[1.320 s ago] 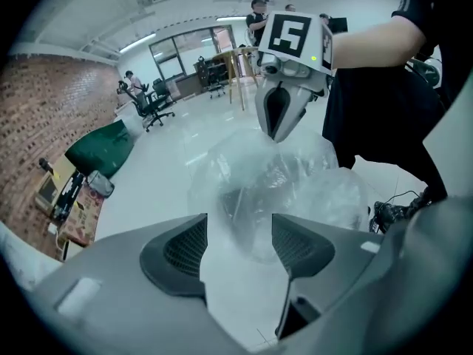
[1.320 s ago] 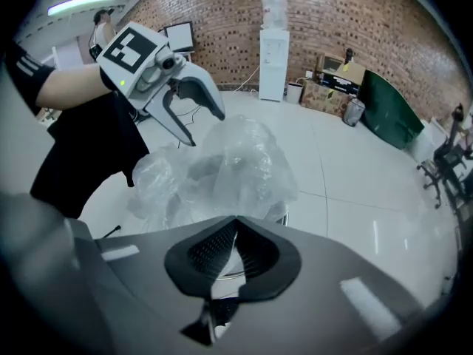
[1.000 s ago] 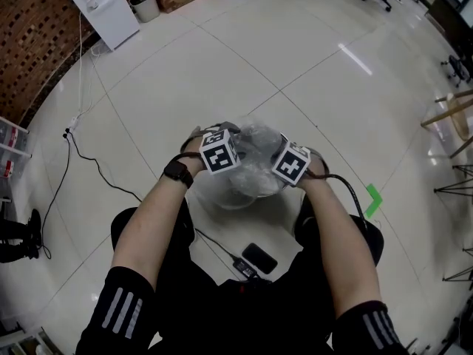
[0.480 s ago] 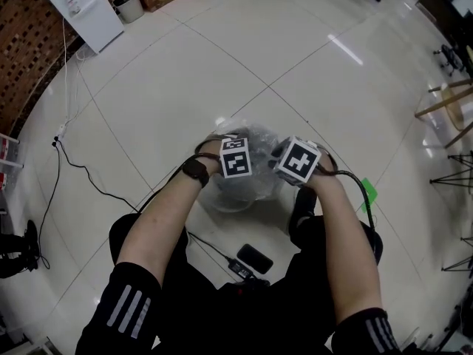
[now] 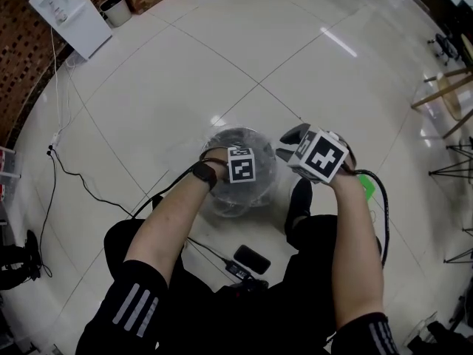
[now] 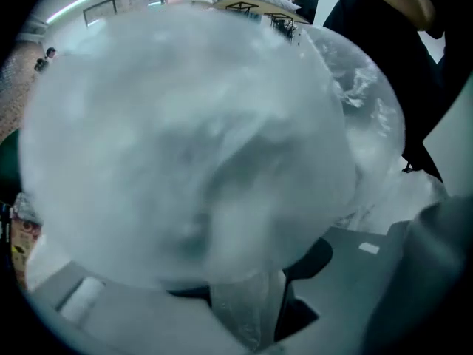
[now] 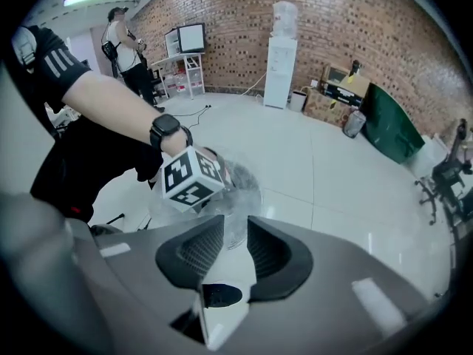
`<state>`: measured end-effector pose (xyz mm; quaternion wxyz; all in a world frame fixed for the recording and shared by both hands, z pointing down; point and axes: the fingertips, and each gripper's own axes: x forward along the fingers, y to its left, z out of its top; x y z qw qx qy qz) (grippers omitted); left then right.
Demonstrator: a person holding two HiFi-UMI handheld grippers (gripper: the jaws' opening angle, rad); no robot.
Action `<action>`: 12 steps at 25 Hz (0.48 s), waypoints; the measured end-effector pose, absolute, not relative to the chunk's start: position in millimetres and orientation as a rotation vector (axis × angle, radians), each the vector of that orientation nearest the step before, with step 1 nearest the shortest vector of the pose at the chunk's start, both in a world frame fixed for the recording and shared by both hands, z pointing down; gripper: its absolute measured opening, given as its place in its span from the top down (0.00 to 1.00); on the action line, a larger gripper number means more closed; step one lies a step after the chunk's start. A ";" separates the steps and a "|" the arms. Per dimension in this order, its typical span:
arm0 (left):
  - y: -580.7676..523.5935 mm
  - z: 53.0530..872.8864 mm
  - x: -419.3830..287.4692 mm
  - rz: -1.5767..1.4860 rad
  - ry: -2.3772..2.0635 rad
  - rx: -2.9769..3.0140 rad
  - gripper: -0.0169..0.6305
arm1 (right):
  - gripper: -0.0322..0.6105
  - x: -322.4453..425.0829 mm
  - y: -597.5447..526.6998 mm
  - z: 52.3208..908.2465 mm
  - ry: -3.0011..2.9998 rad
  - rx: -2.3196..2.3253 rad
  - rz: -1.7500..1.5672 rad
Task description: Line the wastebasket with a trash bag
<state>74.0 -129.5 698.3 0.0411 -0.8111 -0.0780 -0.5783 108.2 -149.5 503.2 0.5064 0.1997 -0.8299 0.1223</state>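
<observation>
The round wastebasket (image 5: 219, 207) stands on the floor between the person's feet, with a clear trash bag (image 5: 257, 145) over its mouth. My left gripper (image 6: 247, 287) points steeply down into the basket under its marker cube (image 5: 242, 165). The cloudy bag (image 6: 185, 146) fills the left gripper view, and a strip of film hangs in the gap between the jaws, which are apart. My right gripper (image 5: 293, 136) is raised to the right of the basket. Its jaws (image 7: 235, 235) are opening, with only floor between them. The basket (image 7: 247, 187) shows beyond them.
A black phone (image 5: 253, 259) and a cable (image 5: 89, 187) lie on the white tiled floor near the person's legs. A green tape mark (image 5: 367, 188) is to the right. A white cabinet (image 5: 60, 12) and a small bin (image 5: 115, 9) stand far left, wooden furniture (image 5: 443, 98) far right.
The right gripper let go of the bag, lifted up and to the right, and its jaws parted. The left gripper sank into the basket mouth, and the bunched bag went down with it.
</observation>
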 end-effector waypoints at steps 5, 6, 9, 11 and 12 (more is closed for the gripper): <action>-131.8 725.3 78.6 -1.839 -0.243 -2.520 0.60 | 0.78 115.5 -167.8 465.8 -2.066 0.592 0.210; -132.6 731.5 78.0 -1.859 -0.245 -2.524 0.60 | 0.78 115.2 -170.9 459.6 -2.083 0.610 0.198; -135.1 754.1 70.2 -1.958 -0.255 -2.492 0.60 | 0.78 115.5 -177.5 447.4 -2.120 0.647 0.182; -132.8 766.7 66.2 -2.025 -0.270 -2.471 0.60 | 0.78 117.5 -179.4 444.7 -2.128 0.657 0.179; -130.1 770.4 66.5 -2.045 -0.280 -2.479 0.60 | 0.78 118.4 -180.0 444.6 -2.128 0.659 0.177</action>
